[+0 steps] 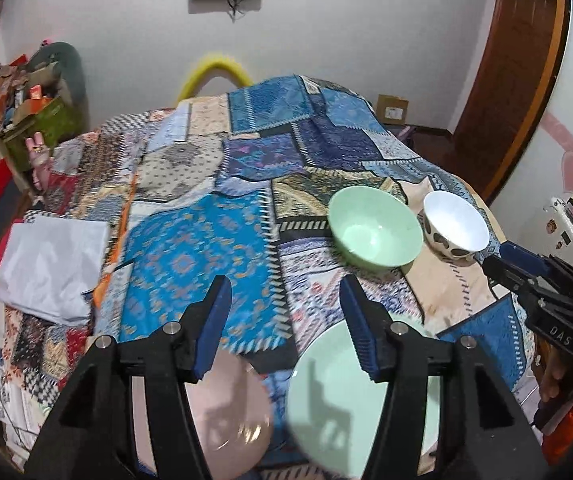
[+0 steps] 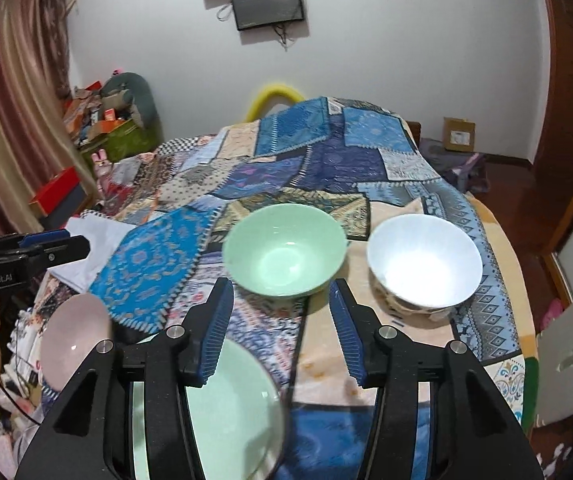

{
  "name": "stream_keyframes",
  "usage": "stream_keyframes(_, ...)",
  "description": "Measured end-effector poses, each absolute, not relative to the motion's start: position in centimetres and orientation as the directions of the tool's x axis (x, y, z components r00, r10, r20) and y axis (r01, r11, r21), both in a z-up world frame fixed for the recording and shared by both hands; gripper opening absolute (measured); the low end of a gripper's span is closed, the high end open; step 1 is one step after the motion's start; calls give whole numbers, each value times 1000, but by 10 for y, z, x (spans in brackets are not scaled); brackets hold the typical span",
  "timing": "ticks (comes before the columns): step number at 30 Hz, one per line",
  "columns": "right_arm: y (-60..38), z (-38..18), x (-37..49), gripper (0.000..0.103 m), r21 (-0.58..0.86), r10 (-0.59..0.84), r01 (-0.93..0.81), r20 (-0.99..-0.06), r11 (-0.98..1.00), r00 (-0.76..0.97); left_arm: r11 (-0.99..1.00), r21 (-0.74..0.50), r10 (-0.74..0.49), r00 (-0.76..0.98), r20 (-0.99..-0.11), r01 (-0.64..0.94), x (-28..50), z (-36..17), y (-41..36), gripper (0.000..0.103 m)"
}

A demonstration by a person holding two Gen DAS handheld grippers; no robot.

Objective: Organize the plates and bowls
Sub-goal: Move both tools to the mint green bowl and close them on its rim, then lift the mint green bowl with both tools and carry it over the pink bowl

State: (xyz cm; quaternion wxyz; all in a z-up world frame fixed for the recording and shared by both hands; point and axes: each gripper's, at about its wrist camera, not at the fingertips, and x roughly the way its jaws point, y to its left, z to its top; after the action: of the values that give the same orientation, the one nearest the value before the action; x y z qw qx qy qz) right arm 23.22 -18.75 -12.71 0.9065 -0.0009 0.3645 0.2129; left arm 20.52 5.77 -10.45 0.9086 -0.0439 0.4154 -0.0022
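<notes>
- Fingers of my left gripper (image 1: 286, 320) stand apart with nothing between them, released above the near edge of the patchwork cloth (image 1: 190, 248).
- Fingers of my right gripper (image 2: 282, 328) are likewise spread and hold nothing.
- Just beneath my left gripper lie two plates flat on the cloth, side by side: the pink plate (image 1: 230, 412) to the left, the green plate (image 1: 334, 404) to the right, close but not clearly touching.
- From the right wrist view the green plate (image 2: 230, 404) sits under my left finger, with the pink plate (image 2: 74, 336) beyond it to the left.
- Farther on, the green bowl (image 1: 374, 228) stands upright on the cloth, the white spotted bowl (image 1: 456, 224) just beside it on the right; both look empty.
- My right gripper (image 1: 498, 264) shows at that view's right edge, near the white spotted bowl.
- Farthest, a dark screen (image 2: 268, 2) hangs on the wall.
</notes>
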Motion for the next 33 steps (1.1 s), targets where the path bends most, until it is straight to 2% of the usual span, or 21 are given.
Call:
stream_keyframes(13, -187, -175, 288, 46, 195, 384, -367, -735, 909, 559, 996, -84, -68, 546, -835, -5, 314, -156, 25, 56)
stream_keyframes(22, -183, -199, 311, 36, 244, 405, -355, -763, 902, 504, 997, -78, -71, 480, -875, 6, 362, -200, 13, 56)
stream_keyframes(25, -181, -202, 314, 36, 238, 395, -348, -767, 907, 506, 997, -72, -72, 466, -882, 18, 372, -210, 10, 55)
stream_keyframes(33, -177, -212, 323, 33, 251, 392, -329, -780, 910, 488, 996, -81, -92, 435, -896, 45, 390, -230, 3, 40)
